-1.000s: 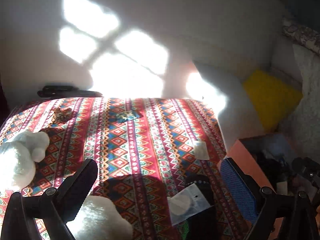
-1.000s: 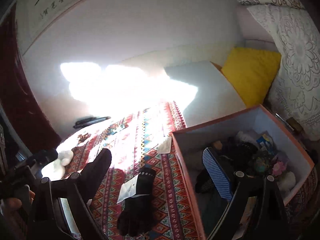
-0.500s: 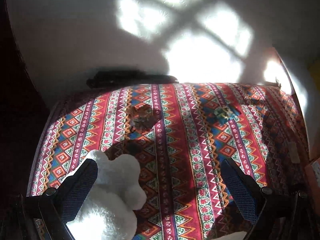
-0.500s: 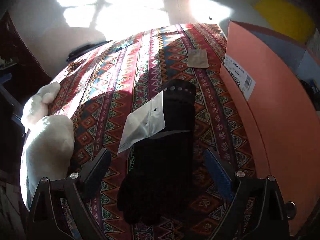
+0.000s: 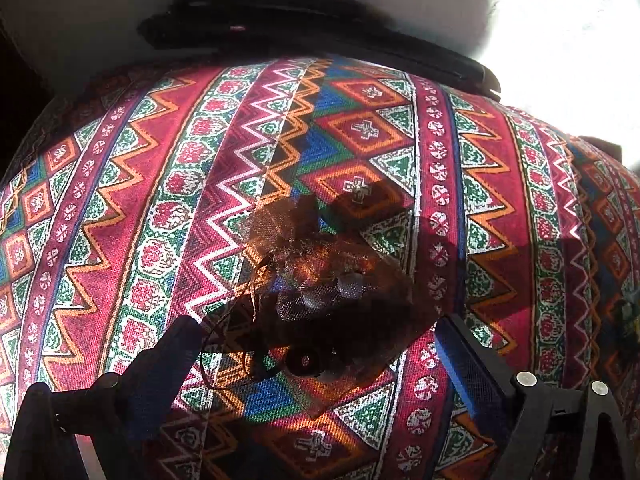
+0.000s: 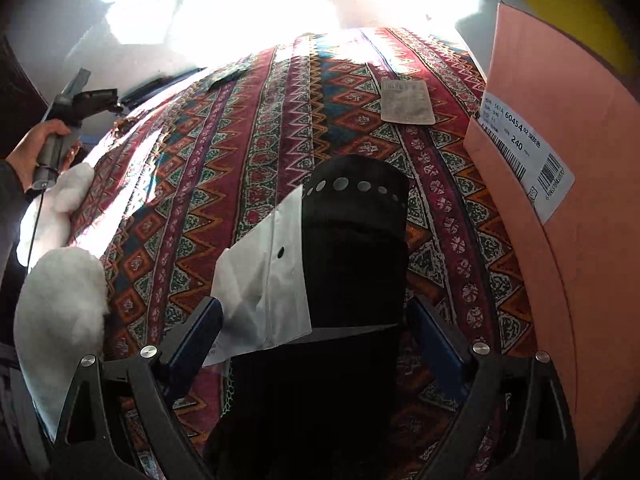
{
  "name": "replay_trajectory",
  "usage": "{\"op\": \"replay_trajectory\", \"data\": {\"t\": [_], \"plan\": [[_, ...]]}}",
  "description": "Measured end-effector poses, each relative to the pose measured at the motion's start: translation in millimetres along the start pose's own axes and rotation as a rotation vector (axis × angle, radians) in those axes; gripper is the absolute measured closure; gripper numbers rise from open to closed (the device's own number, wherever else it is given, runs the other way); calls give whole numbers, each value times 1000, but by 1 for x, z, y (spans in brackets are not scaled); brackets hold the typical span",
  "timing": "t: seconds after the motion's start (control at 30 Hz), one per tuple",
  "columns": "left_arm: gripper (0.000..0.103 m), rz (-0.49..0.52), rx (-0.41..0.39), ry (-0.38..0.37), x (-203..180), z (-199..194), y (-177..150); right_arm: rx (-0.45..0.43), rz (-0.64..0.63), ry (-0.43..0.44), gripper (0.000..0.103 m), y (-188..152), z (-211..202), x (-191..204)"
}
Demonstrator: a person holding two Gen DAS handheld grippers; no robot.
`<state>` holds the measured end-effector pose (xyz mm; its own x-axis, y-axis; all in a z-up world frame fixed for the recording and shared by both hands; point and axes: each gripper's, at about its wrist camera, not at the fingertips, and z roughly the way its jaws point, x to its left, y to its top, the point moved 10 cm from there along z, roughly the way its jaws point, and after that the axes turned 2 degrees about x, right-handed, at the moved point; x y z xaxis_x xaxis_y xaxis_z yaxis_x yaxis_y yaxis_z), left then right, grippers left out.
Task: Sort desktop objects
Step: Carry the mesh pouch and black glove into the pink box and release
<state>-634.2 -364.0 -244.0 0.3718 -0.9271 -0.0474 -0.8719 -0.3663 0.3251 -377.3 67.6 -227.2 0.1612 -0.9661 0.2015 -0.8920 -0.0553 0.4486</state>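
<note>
The left gripper [image 5: 316,344] is pointing steeply down over a small sheer brown mesh pouch [image 5: 332,280] that is lying on the striped red, green and blue patterned tablecloth [image 5: 120,208]. Its jaws have just been closing in but are standing apart, one dark finger [image 5: 176,344] at the pouch's left edge and the blue-padded one at its right, with the pouch lying between them; no pad is visibly pressing on it. A thin black cord [image 5: 228,344] is trailing from the pouch toward the left finger. At the far edge of the cloth a long flat black object [image 5: 320,36] is lying against the pale wall.

The right gripper [image 6: 316,332] is hanging over a black glove with a row of pale dots at its cuff [image 6: 356,248], its jaws spread wide on either side of the glove and touching nothing that can be made out. A white plastic packet with a punched hole [image 6: 264,284] is lying partly under the glove's left side. Farther away a small grey flat sachet [image 6: 406,101] is resting on the cloth, and on the right the salmon-pink cardboard box with a barcode label [image 6: 580,208] is standing at the cloth's edge. At the left a fluffy white plush toy [image 6: 60,288] is lying near the person's hand [image 6: 32,152], which is holding the other tool's handle.
</note>
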Motion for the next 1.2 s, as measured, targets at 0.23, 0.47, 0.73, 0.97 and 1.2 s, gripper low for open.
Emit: {"op": "replay_trajectory", "data": {"t": [0.23,0.47,0.73,0.97,1.2], "plan": [[91,128,-144,-100,-67,-78,-31,12,-1,36,7,1,12,2],[91,270,-342,-336,-117,-237,-114,-103,-187,128,90,11,-21,55],[91,309,-470,-487,-122,-369,-223,-288,-194,305,90,19,-116,76],[91,409,-508,-564,-181,-421,-295,-471,-95,304,90,34,-206,32],[90,608,-486,-706,-329,-457,-358,-750,-2,106,89,37,-318,-66]]}}
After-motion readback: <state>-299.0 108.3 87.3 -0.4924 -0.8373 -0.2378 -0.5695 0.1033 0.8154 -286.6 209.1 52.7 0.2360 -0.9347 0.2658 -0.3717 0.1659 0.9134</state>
